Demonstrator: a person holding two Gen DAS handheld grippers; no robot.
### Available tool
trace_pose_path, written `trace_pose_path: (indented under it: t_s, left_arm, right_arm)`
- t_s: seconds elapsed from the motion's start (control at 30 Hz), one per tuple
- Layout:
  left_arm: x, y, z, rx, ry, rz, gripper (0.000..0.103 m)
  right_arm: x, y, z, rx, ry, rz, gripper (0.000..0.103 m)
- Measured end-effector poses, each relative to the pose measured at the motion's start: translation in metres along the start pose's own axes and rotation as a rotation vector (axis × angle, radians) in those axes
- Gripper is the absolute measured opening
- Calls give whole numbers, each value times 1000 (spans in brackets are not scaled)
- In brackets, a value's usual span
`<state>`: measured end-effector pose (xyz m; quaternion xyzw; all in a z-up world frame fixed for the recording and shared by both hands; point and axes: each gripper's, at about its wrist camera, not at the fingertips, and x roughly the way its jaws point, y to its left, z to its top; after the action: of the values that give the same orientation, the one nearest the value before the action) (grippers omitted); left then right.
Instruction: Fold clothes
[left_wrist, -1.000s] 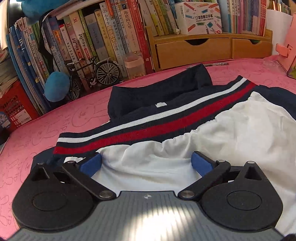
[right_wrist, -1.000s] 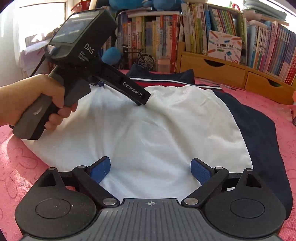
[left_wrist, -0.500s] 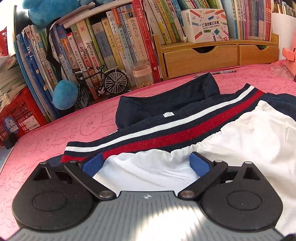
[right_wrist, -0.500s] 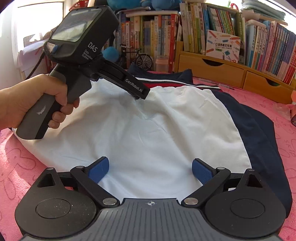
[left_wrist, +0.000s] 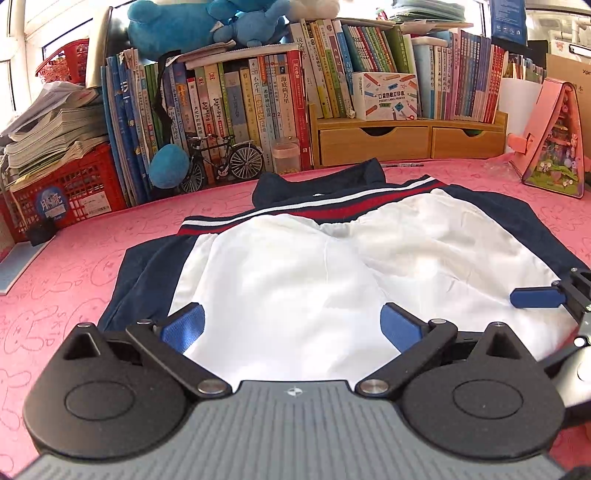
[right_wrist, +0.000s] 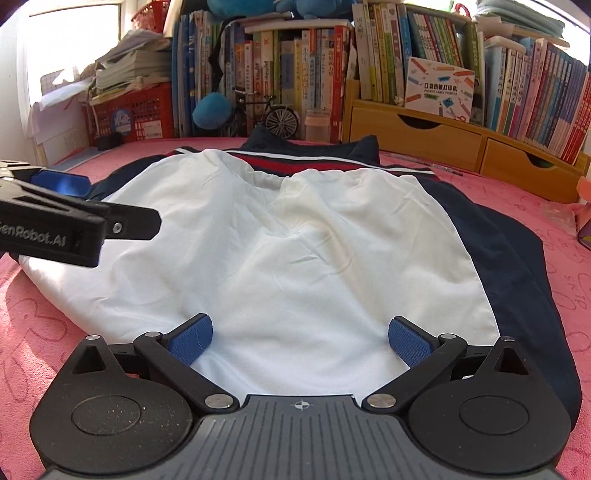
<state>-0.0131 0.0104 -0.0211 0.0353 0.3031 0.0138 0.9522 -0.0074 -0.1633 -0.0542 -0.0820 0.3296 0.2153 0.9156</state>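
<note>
Here's the navy, white and red-striped jacket (left_wrist: 314, 266), lying flat on the pink desk cover printed with faint rabbit outlines (left_wrist: 74, 258), its smooth white panel creased into soft ridges and gathered along an elastic seam below the red and white ribbed band. From the left tool (left_wrist: 291, 326), the garment fills the centre, collar up at twelve o'clock, navy side panels at nine and three. The left tool's blue textured pads (left_wrist: 183, 326) stand wide apart over the white cloth, gripping nothing; whether they brush the fabric is hard to say. And the right tool (right_wrist: 299, 339), its jaws opening to full spread, ribbed blue pads (right_wrist: 408, 341) either side of bare white cloth, nothing pinched between them. In the right wrist view the left tool's black arm pokes in at nine o'clock, cut off by the frame edge, lettering only partly readable. In the left wrist view, one blue pad of the right tool shows at three o'clock, the rest out of frame. Behind, at twelve o'clock, a row of upright paperback books (left_wrist: 258, 103), a small metal model bicycle (left_wrist: 218, 162), a wooden two-drawer organiser (left_wrist: 406, 142), and a red plastic lattice crate (left_wrist: 66, 184) at ten o'clock. The jacket's near hem is hidden under both tool bodies.
</note>
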Motion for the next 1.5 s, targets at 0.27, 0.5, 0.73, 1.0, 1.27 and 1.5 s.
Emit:
trace_pose_path:
  t_s: [0.27,0.5,0.73,1.0,1.27,1.5]
  left_arm:
    - [-15,-14,-26,-1,33,-2,103]
    - [-6,-30,-40,57,46,17,103]
    - [-4,-19,-43,-26,70,-29,103]
    - [-4,-19,-42,-31,72,-35,103]
    - [-3,-17,-42,-39,73,-41,103]
    - [-28,40,-45,-272,23,-197,103]
  right_arm:
    - [-46,-18,-27,188,-67,-51,103]
    - [-89,-78,-60,552,-117,-169,103]
    - [-80,-115,-66,800,-193,-43,97]
    - [-42,-146,-60,1154,-184,171,58]
    - [-16,-145,-32,1004,-189,-33,10]
    - [-51,-40,45,352,-375,-140,9]
